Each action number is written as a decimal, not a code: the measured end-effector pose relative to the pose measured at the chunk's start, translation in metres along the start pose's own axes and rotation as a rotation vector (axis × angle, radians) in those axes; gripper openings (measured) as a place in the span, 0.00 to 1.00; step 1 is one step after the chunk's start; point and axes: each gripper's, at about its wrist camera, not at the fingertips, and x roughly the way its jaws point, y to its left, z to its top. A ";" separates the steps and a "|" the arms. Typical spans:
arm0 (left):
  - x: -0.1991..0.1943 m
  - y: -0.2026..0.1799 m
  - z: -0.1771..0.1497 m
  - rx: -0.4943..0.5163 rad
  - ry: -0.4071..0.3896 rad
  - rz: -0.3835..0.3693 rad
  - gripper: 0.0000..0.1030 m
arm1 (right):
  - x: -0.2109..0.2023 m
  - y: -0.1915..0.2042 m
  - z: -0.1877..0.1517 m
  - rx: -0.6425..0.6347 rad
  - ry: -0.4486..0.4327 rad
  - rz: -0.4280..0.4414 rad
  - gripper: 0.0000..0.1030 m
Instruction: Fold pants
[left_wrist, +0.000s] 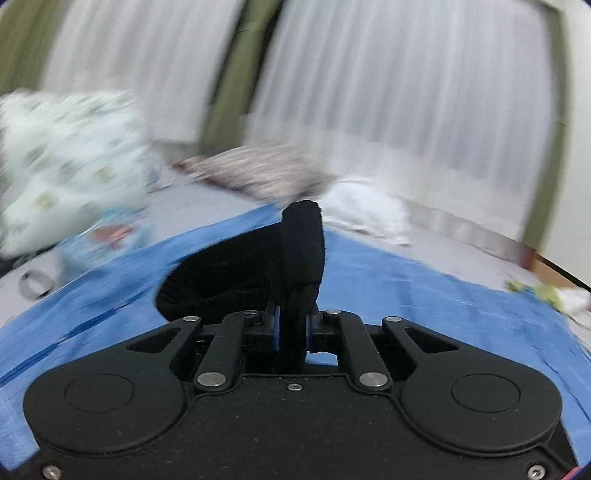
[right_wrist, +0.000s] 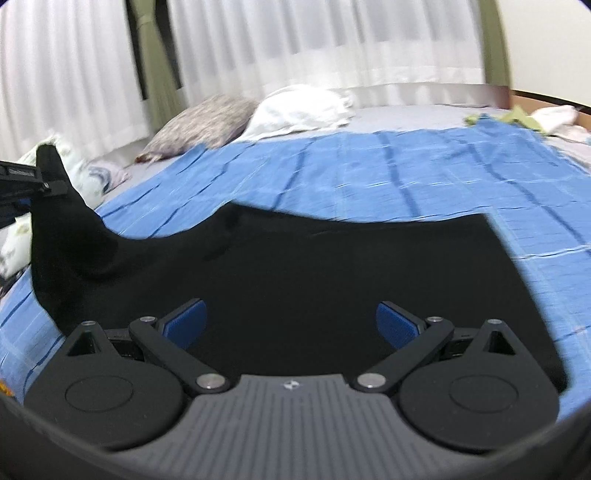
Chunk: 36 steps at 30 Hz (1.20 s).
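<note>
left gripper (left_wrist: 293, 325): squeezed tight on a bunched corner of the black pants (left_wrist: 236, 273), with the cloth sticking up between its blue pads. in the right view it sits at the far left edge, holding that corner up off the bed.
right gripper (right_wrist: 290, 325): its fingers are wide apart and hold nothing. black cloth lies under and in front of them.
pants: spread flat on the blue sheet (right_wrist: 369, 177), except the lifted corner on the left.
around: a grey patterned pillow (right_wrist: 207, 122) and a white pillow (right_wrist: 299, 107) lie past the sheet by the white curtains (right_wrist: 332, 44). a white printed blanket (left_wrist: 70, 162) is at the left. small green and white clothes (right_wrist: 524, 118) lie at the far right.
in the way: nothing sits on the pants.
</note>
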 end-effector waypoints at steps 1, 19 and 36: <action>-0.005 -0.020 0.000 0.036 -0.006 -0.053 0.10 | -0.004 -0.010 0.002 0.013 -0.007 -0.015 1.00; 0.004 -0.212 -0.150 0.433 0.385 -0.511 0.33 | -0.049 -0.119 -0.023 0.189 -0.019 -0.179 1.00; -0.012 -0.082 -0.102 0.281 0.269 -0.109 0.41 | -0.002 -0.054 -0.020 0.141 -0.022 -0.193 1.00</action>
